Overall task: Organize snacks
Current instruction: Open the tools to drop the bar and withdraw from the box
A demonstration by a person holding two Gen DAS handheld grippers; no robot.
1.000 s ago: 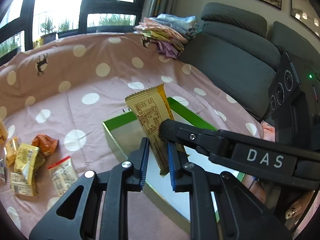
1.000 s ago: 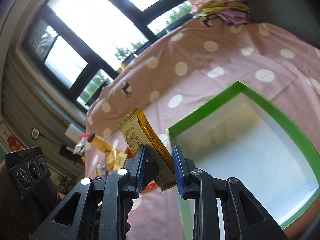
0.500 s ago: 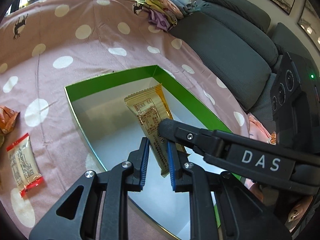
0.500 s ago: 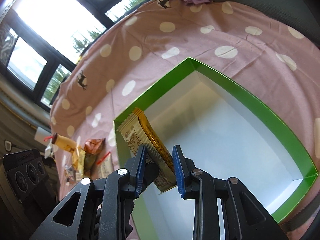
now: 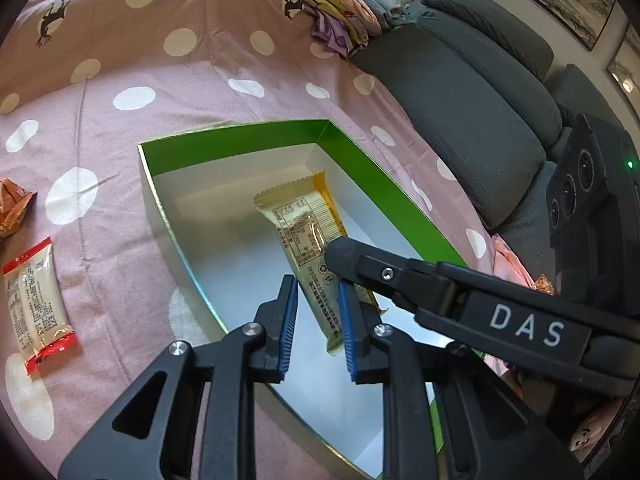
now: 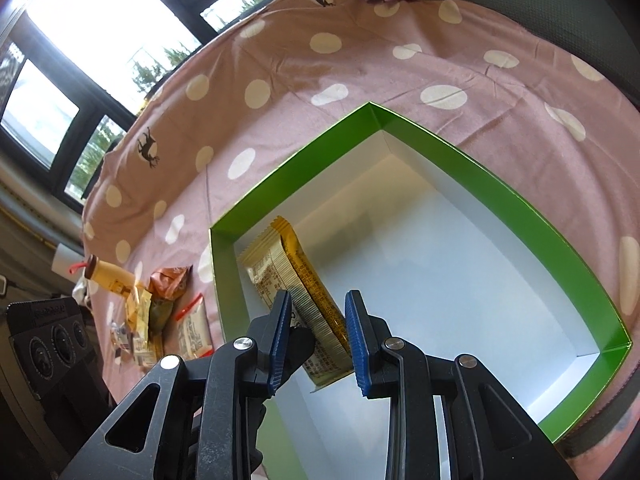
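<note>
A pink dotted cloth (image 5: 192,80) covers the surface beside a grey sofa (image 5: 460,80). My yellow bar (image 5: 308,232) now hangs inside the green box (image 5: 240,140), where a second ago it was still above the cloth. The left hand-held gripper (image 5: 316,312) has just been easing open; the bar sits between its pads with a gap on one side. The right hand-held gripper (image 6: 316,328) is closed on the bar, so I judge release is next. More snacks (image 5: 36,300) wait outside the box.
</note>
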